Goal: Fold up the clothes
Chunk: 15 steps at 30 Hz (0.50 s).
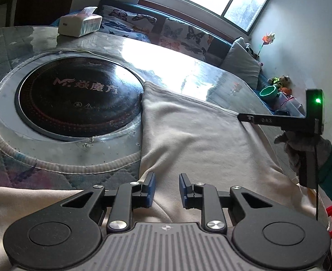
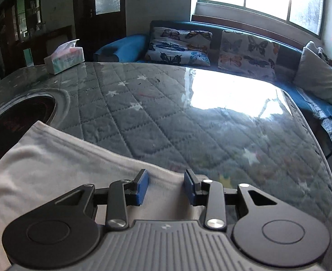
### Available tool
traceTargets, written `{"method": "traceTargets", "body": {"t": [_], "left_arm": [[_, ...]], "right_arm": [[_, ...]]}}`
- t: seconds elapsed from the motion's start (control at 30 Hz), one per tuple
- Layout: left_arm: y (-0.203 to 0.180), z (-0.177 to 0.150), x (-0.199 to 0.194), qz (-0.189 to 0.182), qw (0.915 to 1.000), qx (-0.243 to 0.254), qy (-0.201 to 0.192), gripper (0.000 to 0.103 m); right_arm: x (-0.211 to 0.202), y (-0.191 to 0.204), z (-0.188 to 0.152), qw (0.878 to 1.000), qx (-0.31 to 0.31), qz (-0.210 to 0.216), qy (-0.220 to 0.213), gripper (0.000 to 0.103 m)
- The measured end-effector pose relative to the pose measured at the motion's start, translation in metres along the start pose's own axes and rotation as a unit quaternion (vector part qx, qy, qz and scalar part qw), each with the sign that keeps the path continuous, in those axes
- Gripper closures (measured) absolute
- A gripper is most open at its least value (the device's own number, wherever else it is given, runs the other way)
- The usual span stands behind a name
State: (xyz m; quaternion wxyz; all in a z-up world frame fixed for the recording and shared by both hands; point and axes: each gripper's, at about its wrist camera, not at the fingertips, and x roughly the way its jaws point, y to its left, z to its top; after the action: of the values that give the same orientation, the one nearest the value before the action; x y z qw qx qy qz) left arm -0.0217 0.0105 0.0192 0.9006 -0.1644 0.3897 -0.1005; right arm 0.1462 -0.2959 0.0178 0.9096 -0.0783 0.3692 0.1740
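Left claw (image 1: 167, 189): jaws parted by a moderate gap, blue pads (image 1: 151, 189) bare, nothing gripped; it hovers over the cream garment (image 1: 195, 135). Right claw (image 2: 166, 186): jaws likewise apart, empty, poised at the garment's far hem.

Garment: soft, matte knit, loosely creased, spread on the desk (image 2: 188, 117) with one corner just overlapping the rim of the round black glass cooktop (image 1: 75, 103).

Desk: quilted grey star-print cover under a glossy clear sheet, strong window glare. Tissue pack (image 2: 64, 59) at the far edge. Butterfly-print cushions (image 2: 179, 45) on the sofa behind.
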Motion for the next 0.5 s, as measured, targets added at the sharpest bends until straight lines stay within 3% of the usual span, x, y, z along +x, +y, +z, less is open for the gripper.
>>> {"method": "traceTargets", "body": {"t": [0.2,0.5], "left_arm": [[-0.006,-0.005,-0.004,0.006,1.0,0.006,-0.004,0.078],[-0.006,-0.005,-0.005,0.01,0.9998,0.016,-0.008,0.078]], "right_arm": [[0.009,0.003,0.012,1.0,-0.007,-0.005,0.001,0.069],[-0.012,-0.014,-0.005,0.999,0.023,-0.037,0.003,0.067]]}}
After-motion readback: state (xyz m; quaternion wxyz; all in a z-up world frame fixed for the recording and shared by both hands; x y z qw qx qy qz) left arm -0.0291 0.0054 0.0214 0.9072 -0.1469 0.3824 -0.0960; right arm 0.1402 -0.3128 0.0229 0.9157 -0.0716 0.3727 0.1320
